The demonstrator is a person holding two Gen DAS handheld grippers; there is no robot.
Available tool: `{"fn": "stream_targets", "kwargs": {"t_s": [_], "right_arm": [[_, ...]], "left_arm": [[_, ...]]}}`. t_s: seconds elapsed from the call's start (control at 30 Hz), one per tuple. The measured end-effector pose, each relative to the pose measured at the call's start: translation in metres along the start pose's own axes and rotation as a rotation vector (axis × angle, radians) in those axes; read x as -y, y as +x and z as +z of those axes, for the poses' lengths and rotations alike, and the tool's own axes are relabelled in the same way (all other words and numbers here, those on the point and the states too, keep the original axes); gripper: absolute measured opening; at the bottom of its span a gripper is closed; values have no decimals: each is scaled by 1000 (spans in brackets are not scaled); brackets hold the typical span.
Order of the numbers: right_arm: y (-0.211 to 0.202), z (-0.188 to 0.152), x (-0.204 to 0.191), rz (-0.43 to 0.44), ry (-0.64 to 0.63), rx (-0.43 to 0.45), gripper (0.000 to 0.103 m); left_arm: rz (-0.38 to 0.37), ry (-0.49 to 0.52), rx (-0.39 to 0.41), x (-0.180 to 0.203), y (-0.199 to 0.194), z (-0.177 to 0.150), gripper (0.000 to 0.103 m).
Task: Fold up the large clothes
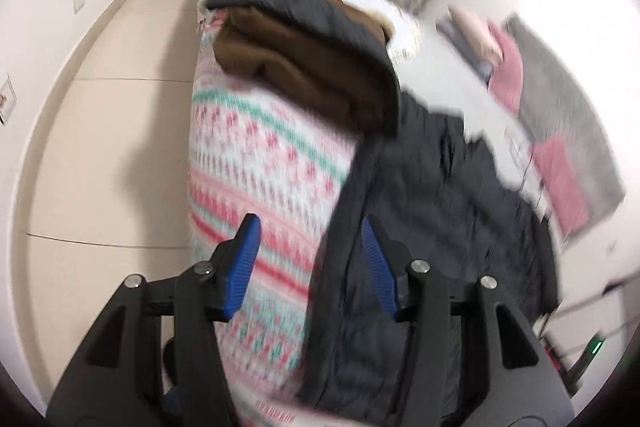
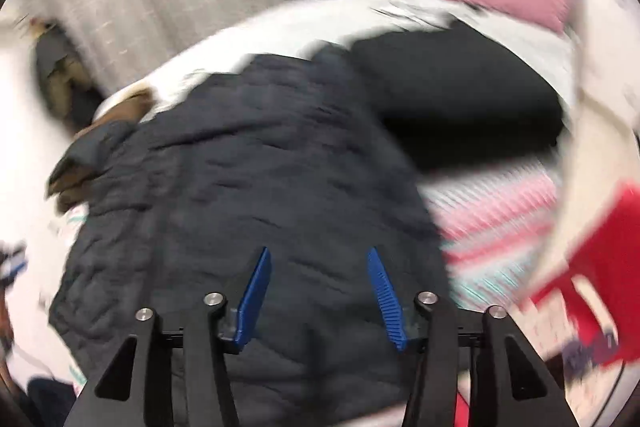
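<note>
Ahead of both my tools lies the bed with its patterned pink and teal cover. The dark quilted jacket is spread on it, directly beyond my right hand-held gripper and just right of my left hand-held gripper. Its brown lining shows at the far end. Both hand-held grippers are released, blue pads apart, nothing clamped between them.

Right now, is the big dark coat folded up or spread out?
Spread out. The coat lies wide across the bed, with its brown furry hood showing at one end.
</note>
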State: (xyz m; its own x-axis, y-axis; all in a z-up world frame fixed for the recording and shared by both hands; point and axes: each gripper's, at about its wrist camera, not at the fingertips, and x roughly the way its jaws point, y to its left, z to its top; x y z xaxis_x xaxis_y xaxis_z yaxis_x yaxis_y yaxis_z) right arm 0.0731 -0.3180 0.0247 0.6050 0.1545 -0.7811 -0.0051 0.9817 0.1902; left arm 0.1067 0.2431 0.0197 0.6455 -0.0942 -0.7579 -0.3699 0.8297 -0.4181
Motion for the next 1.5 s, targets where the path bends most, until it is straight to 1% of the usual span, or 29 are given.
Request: {"fn": "stream_targets", "kwargs": {"t_s": [0.07, 0.1, 0.17, 0.27, 0.3, 0.37, 0.43, 0.5, 0.57, 0.67, 0.73, 0.77, 0.8, 0.83, 0.87, 0.93, 1.0, 1.1, 1.17, 1.23, 1.33, 1.43, 1.5], "right_arm": [[12, 10, -36, 56, -81, 4, 66], [24, 14, -58, 95, -135, -4, 66], [46, 18, -88, 136, -208, -28, 67], [79, 23, -114, 151, -273, -62, 67], [91, 27, -120, 161, -280, -72, 67], [115, 34, -130, 194, -269, -94, 67], [135, 34, -136, 224, -260, -107, 67], [153, 31, -143, 221, -263, -108, 67], [169, 24, -145, 205, -266, -119, 67], [175, 17, -141, 187, -272, -117, 67], [169, 17, -137, 185, -279, -95, 67], [167, 17, -135, 178, -279, -79, 67], [165, 17, -132, 179, -275, -76, 67], [165, 16, -129, 185, -269, -77, 67], [167, 15, -128, 188, -262, -82, 67], [169, 15, -128, 188, -264, -83, 67], [170, 15, -129, 189, -268, -82, 67], [169, 14, -128, 195, -261, -80, 67], [168, 15, -125, 198, -246, -80, 67], [169, 15, -123, 196, -235, -81, 67], [171, 14, -121, 191, -226, -91, 67], [174, 14, -121, 184, -228, -100, 67], [174, 14, -120, 185, -226, -100, 67]], "left_arm": [[-28, -65, 29, -12, 5, 25, 60], [-44, -113, 55, -25, 10, 40, 61], [-73, -222, 78, -49, 24, 67, 62], [-159, -383, 103, -85, 44, 98, 62], [-178, -415, 108, -92, 50, 107, 62], [-211, -455, 115, -103, 67, 125, 62], [-240, -485, 117, -108, 84, 138, 63], [-256, -516, 111, -112, 100, 148, 64], [-253, -547, 101, -115, 121, 157, 64], [-283, -603, 96, -124, 145, 169, 64], [-311, -648, 119, -130, 153, 175, 64], [-326, -668, 144, -133, 156, 177, 64], [-336, -674, 159, -133, 156, 179, 64], [-337, -672, 174, -134, 157, 181, 56], [-327, -659, 188, -132, 156, 184, 34], [-299, -627, 205, -130, 154, 189, 9], [-256, -594, 225, -126, 148, 194, 6], [-232, -560, 300, -121, 129, 200, 4], [-171, -501, 334, -113, 114, 208, 4], [-121, -452, 356, -107, 105, 214, 4], [-71, -394, 370, -100, 94, 226, 4], [-43, -357, 376, -88, 89, 231, 4], [-46, -325, 401, -74, 79, 233, 4]]}}
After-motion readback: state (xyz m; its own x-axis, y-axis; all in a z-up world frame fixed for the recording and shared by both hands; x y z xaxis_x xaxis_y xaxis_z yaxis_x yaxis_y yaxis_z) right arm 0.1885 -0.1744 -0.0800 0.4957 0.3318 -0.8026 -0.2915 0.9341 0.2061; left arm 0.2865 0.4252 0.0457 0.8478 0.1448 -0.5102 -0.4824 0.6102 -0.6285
